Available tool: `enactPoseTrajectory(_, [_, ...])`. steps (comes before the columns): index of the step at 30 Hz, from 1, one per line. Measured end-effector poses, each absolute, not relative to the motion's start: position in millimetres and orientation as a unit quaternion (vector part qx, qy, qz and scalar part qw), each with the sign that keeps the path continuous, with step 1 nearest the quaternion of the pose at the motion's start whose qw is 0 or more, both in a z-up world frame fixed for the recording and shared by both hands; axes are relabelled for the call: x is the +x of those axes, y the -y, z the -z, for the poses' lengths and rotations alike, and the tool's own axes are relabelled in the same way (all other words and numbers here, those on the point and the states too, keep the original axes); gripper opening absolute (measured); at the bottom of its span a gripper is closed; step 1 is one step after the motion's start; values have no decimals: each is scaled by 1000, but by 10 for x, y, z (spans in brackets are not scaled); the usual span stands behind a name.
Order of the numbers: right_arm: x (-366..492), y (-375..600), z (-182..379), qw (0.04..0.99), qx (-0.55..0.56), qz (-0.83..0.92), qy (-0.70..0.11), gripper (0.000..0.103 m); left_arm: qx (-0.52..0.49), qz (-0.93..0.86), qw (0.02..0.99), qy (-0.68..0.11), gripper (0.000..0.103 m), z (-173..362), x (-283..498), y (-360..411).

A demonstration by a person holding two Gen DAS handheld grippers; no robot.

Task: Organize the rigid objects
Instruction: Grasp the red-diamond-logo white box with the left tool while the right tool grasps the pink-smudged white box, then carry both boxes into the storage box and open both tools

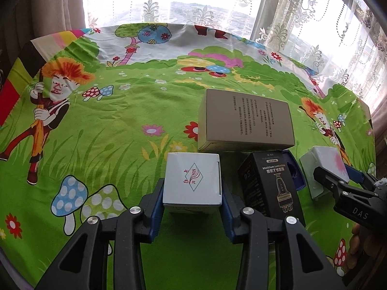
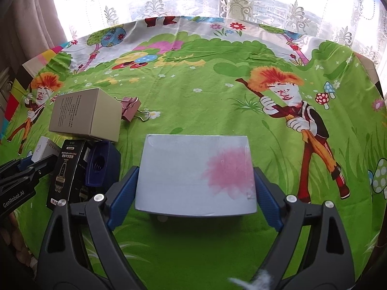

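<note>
My left gripper (image 1: 192,183) is shut on a small white box (image 1: 193,178) with a red logo; the blue pads press on its two sides. In the right wrist view, my right gripper (image 2: 196,169) is shut on a wider white box (image 2: 183,169) with a pink smear, its pads against both sides. That box (image 1: 324,166) and the right gripper (image 1: 338,176) also show at the right of the left wrist view. A tan cardboard box (image 1: 244,118) lies just beyond the small white box. Beside it to the right stands a black box (image 1: 273,188) with a clipper picture.
A dark blue plastic object (image 2: 101,166) sits between the black box (image 2: 67,174) and the wide white box. A pink binder clip (image 2: 130,110) lies behind the tan box (image 2: 84,113). A bright cartoon cloth (image 2: 217,96) covers the table; lace curtains hang behind its far edge.
</note>
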State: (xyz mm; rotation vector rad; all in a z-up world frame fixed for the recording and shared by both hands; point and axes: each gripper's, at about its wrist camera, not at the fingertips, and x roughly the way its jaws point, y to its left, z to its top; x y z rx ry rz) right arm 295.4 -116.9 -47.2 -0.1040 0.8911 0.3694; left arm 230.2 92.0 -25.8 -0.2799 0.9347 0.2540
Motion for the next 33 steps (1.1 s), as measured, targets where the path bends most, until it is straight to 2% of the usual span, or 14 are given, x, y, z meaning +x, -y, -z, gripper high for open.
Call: enactPoseTrajectory(33, [1774, 1240, -27, 886, -18, -239, -396, 91, -208, -149, 883, -392, 42, -228, 833, -972])
